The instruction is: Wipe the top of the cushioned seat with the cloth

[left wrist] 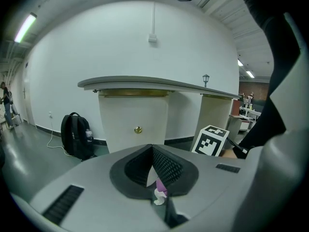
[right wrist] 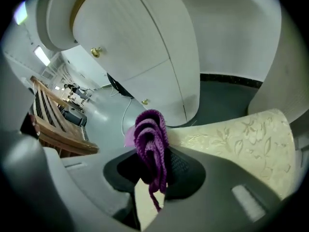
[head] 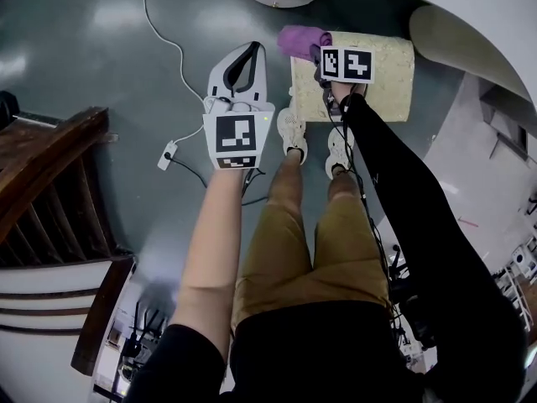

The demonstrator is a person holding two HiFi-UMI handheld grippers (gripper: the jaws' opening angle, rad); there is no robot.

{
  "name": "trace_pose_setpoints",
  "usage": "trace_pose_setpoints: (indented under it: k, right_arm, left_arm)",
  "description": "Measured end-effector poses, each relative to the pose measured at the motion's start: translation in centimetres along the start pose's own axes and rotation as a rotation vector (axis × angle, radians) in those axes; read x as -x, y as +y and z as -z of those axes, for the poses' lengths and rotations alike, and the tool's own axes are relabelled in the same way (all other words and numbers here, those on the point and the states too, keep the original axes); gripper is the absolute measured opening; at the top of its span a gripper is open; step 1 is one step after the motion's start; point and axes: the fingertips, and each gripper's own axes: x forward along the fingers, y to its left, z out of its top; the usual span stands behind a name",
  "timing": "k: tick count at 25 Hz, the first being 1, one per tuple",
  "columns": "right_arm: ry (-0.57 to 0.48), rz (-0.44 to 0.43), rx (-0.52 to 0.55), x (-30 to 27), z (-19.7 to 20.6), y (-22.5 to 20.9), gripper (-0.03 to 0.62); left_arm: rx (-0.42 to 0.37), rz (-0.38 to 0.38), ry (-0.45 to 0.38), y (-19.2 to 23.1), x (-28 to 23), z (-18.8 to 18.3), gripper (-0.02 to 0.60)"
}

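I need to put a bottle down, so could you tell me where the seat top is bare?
Bare: the right half of the seat, from the right gripper to its right edge. Crowded: the left far corner, under cloth and gripper.

- Black top [head: 319,355]; left sleeve [head: 180,351] short, right sleeve [head: 419,217] long, both black.
- Tan shorts [head: 310,250].
- White sneakers [head: 292,133].
- Thin black cable [head: 362,200] beside the right sleeve.
- Left gripper [head: 249,53]: white shell, black jaws, cube [head: 236,134] with a black-and-white square marker.
- Right gripper [right wrist: 153,168]: pale shell, dark ribbed pads [right wrist: 179,166].
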Motion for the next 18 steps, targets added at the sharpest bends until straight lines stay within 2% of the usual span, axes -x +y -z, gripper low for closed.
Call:
trace_pose_setpoints:
  k: [6, 11, 18]
  right_arm:
    - [-0.024, 0.078, -0.044, 2.8, -0.2, -6.7, 0.089]
    - [-0.033, 0.15, -0.003, 5.8, -0.7, -13.2, 0.089]
    - [-0.064, 0.272, -0.106, 11.1, -0.2, -23.2, 0.089]
  left_arm:
    - [-0.004, 0.049, 0.002, -2.8, -2.1, -0.4, 0.008]
    - [-0.023, 0.091, 0.006, -5.9, -3.7, -1.1, 0.008]
    - [-0.035, 0.139, 0.017, -10.7, -5.3, -1.9, 0.008]
